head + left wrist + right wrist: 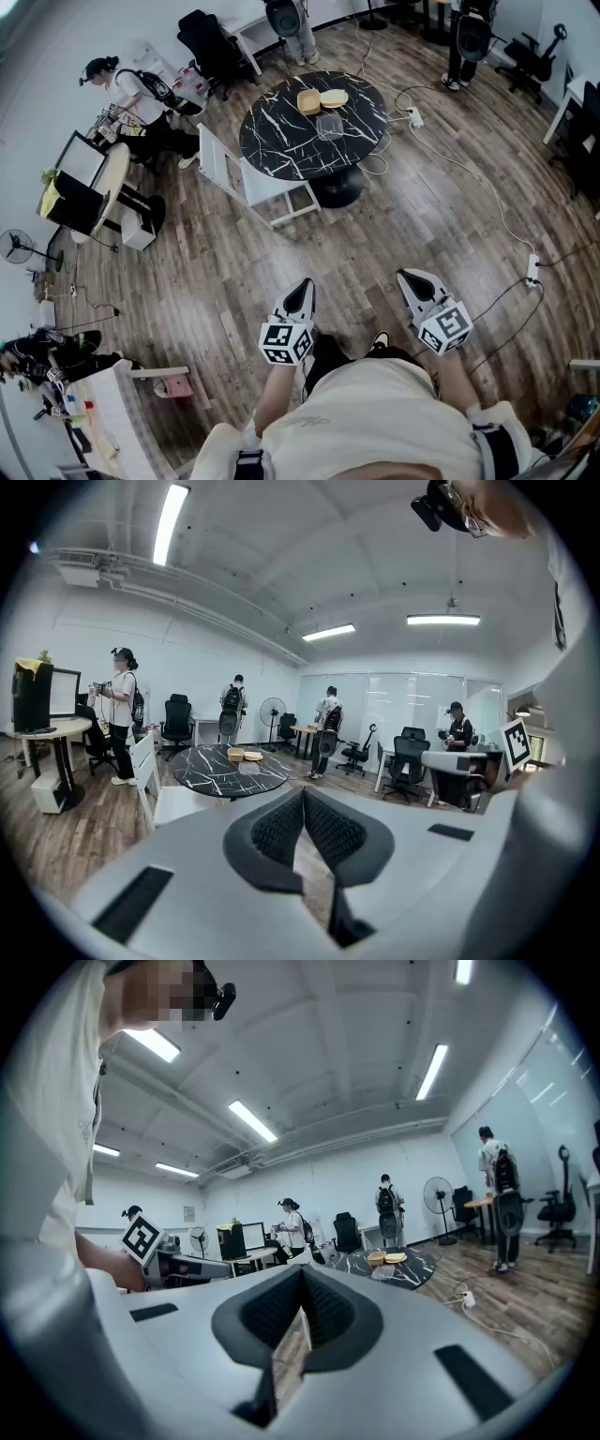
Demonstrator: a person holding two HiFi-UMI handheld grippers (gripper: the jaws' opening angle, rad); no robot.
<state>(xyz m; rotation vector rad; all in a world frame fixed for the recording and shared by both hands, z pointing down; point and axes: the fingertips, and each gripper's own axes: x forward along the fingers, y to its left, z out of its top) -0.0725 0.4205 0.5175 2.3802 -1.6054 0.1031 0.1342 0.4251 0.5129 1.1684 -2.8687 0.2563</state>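
A wood floor (234, 281) lies open between the person and a round black marble counter (272, 141), which stands well ahead of both grippers. A white chair (246, 178) stands just beside the counter on its near left. White cables run over the floor to the right of it, with one power strip (413, 116) close to the counter and another (532, 269) near the right gripper. Black office chairs (211, 42) stand beyond the counter, and a person (127, 89) stands at a desk (112, 173) far to the left.

On the counter's far part sit a tan box (308, 101) and a flat tan lid (334, 97) side by side. A clear plastic container (329, 127) sits just nearer than these.

The left gripper (305, 286) is held low in front of the body and points toward the counter. Its ribbed pads (281, 827) are pressed together at the tip with nothing between them. The right gripper (412, 277), apart from the left, is likewise closed and empty, as the right gripper view shows.
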